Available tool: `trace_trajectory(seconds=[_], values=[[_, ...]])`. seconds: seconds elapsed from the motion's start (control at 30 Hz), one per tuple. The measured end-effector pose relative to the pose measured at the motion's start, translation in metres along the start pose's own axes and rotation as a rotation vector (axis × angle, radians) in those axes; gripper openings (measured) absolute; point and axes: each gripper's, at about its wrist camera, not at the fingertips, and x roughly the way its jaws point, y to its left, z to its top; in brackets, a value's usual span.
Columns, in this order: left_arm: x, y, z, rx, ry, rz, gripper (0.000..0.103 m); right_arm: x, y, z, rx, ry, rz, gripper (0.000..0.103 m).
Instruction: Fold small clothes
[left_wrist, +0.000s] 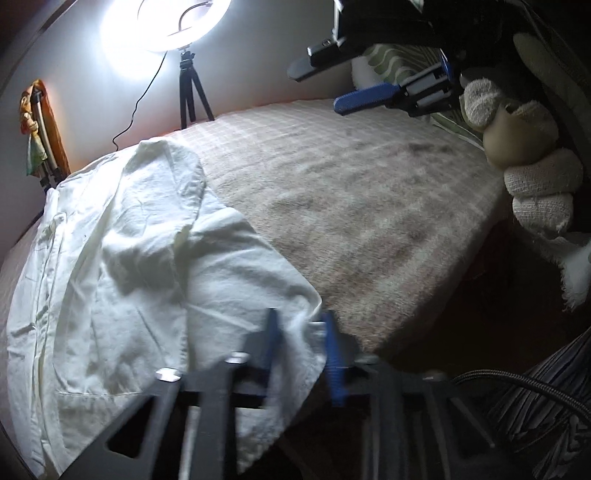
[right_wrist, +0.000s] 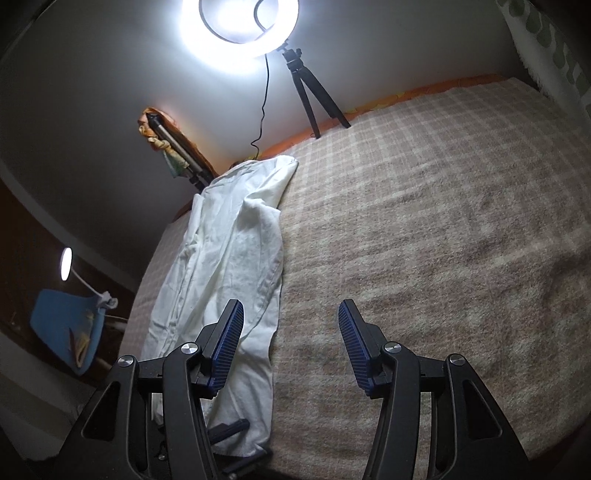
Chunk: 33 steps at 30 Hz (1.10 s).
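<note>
1. A white garment (right_wrist: 236, 258) is being shown lying lengthwise along the left part of a bed covered by a beige checked blanket (right_wrist: 424, 258); it is rumpled, with one side folded over onto itself.
2. In the left wrist view the same white garment (left_wrist: 129, 266) is seen reaching the near edge of the blanket (left_wrist: 369, 206), its near corner lying between the blurred fingers of the left gripper (left_wrist: 301, 343).
3. The left gripper is being read as closed on that near corner of the garment; the blur is keeping the contact of the pads from being seen sharply.
4. The right gripper (right_wrist: 291, 332) is being held above the bed with its blue-padded fingers (right_wrist: 354, 343) standing apart and nothing between them; its left finger is seen over the garment's right edge, and the right one over bare blanket.
5. In the left wrist view the right gripper (left_wrist: 328, 88) is being shown at upper right, held by a hand in a pale knitted glove (left_wrist: 532, 173).
6. A lit ring light (right_wrist: 240, 22) on a small black tripod (right_wrist: 314, 96) is being seen at the far edge of the bed, against the wall.
</note>
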Motion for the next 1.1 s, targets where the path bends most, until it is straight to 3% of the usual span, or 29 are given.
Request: trace_trajectory(seconds=[0.13,0.43,0.77,0.9,0.93,0.97,1.03,1.1], values=[[-0.015,0.019,-0.002,-0.075,-0.030,-0.056,0.005,0.006,-0.003,0.007,0.008,0.005,-0.002,0.053],[-0.039,0.050,-0.008,-0.217,-0.070,-0.096,0.004,0.029,-0.004,0.021,0.038,0.021,0.015,0.053],[-0.048,0.052,-0.006,-0.258,-0.095,-0.119,0.004,0.113,-0.007,0.058,0.148,0.076,0.082,0.053],[-0.053,0.061,-0.008,-0.284,-0.108,-0.127,0.004,0.152,0.005,0.068,0.113,0.133,0.053,0.052],[-0.054,0.063,-0.009,-0.291,-0.111,-0.129,0.004,0.159,0.007,0.069,0.105,0.145,0.044,0.048],[-0.056,0.067,-0.010,-0.303,-0.114,-0.130,0.004,0.168,0.010,0.068,0.100,0.164,0.040,0.030],[-0.058,0.075,-0.012,-0.323,-0.120,-0.133,0.004,0.180,0.014,0.067,0.095,0.201,0.016,0.006],[-0.061,0.082,-0.016,-0.349,-0.125,-0.142,0.004,0.183,0.024,0.069,0.074,0.194,-0.016,0.006]])
